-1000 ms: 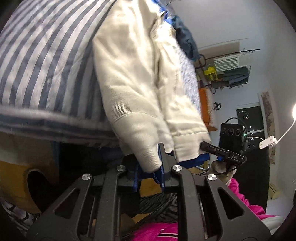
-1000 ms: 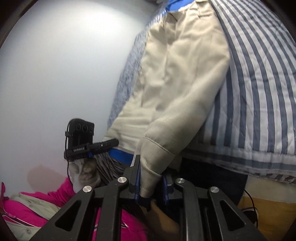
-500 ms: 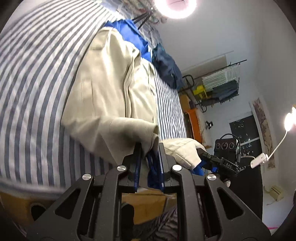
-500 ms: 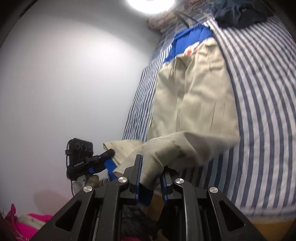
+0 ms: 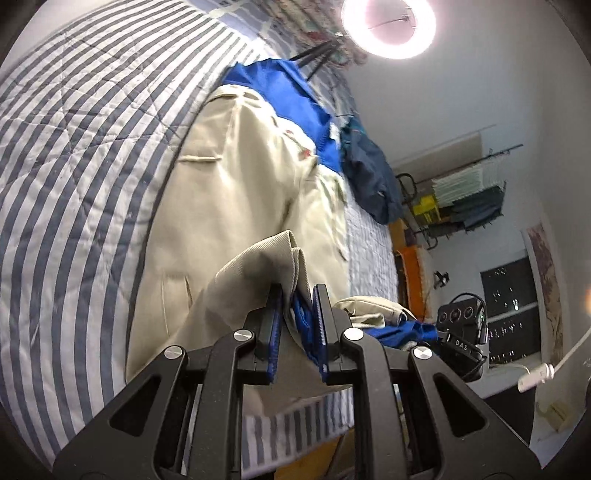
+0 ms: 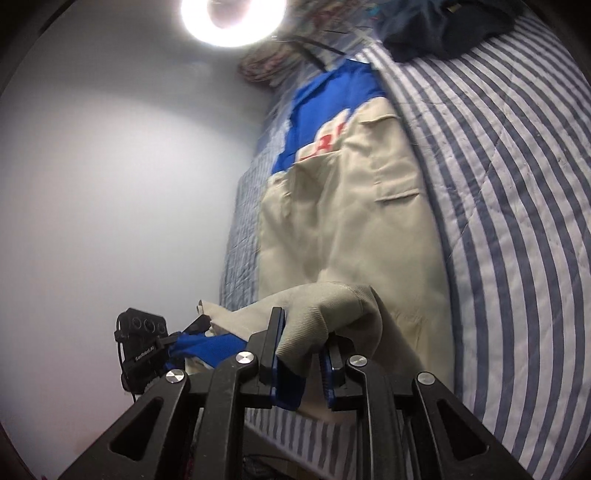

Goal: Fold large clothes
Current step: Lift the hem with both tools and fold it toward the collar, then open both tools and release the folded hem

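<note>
- The beige jacket [image 5: 251, 206] lies lengthwise on the striped quilt [image 5: 81, 155], stretching away ahead of both pairs of jaws, its blue lining [image 5: 284, 96] showing at the far end.
- The left gripper [image 5: 298, 310] has its jaws nearly closed, pinching a ribbed beige cuff [image 5: 258, 266] and a fold of blue lining between the pads; the cuff rises just above the fingertips.
- The right gripper [image 6: 303, 339] is likewise almost closed on the other ribbed cuff [image 6: 332, 306], which drapes over and beyond its fingertips.
- Only the right wrist view shows red lettering [image 6: 325, 142] on the jacket's far part and a bare white wall [image 6: 110, 203] left of the jaws.
- Only the left wrist view shows a dark blue garment [image 5: 369, 181] farther along the bed, right of the jaws, and a wire rack [image 5: 465, 195] of folded things against the wall beyond.
- Each view catches the other gripper low beside its own jaws, with beige cloth and blue lining strung between them.
- A ring light [image 6: 232, 18] glares above in both views.
</note>
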Demonstrator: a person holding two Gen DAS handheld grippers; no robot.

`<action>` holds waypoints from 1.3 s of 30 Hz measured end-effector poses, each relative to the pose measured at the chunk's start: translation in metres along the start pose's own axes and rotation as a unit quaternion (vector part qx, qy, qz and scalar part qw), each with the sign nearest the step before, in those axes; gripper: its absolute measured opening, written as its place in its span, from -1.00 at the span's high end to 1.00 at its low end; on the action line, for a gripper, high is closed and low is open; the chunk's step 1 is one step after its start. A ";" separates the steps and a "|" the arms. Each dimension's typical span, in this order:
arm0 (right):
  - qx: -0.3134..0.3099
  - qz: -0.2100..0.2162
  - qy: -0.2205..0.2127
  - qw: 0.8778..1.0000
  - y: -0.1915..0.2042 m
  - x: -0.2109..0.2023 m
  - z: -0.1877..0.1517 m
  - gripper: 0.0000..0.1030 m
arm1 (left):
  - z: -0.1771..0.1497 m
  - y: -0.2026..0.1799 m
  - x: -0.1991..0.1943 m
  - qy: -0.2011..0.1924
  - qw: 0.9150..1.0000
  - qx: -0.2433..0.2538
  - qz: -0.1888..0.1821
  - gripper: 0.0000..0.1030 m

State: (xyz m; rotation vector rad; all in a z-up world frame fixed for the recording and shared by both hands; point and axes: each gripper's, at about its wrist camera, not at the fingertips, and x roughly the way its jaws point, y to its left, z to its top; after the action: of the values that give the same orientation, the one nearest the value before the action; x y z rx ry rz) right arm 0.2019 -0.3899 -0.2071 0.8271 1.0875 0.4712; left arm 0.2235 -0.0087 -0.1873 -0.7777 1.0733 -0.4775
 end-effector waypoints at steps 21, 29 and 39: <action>0.065 0.050 -0.024 0.996 -0.041 0.002 0.039 -0.47 | 0.044 0.035 0.045 -0.018 0.999 -0.043 0.018 0.09; -0.063 -0.067 -0.003 0.996 -0.036 -0.012 0.014 0.03 | 0.037 0.032 0.014 -0.024 0.998 0.036 0.051 0.08; -0.102 -0.093 0.053 0.989 -0.045 0.003 -0.019 0.09 | 0.003 0.046 0.047 0.053 0.993 0.073 0.075 0.11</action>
State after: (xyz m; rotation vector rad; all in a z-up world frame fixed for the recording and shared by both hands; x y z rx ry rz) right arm 0.1835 -0.4096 -0.2482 0.5210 1.1800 0.4633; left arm 0.2449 -0.0102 -0.2491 -0.5423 1.1716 -0.4670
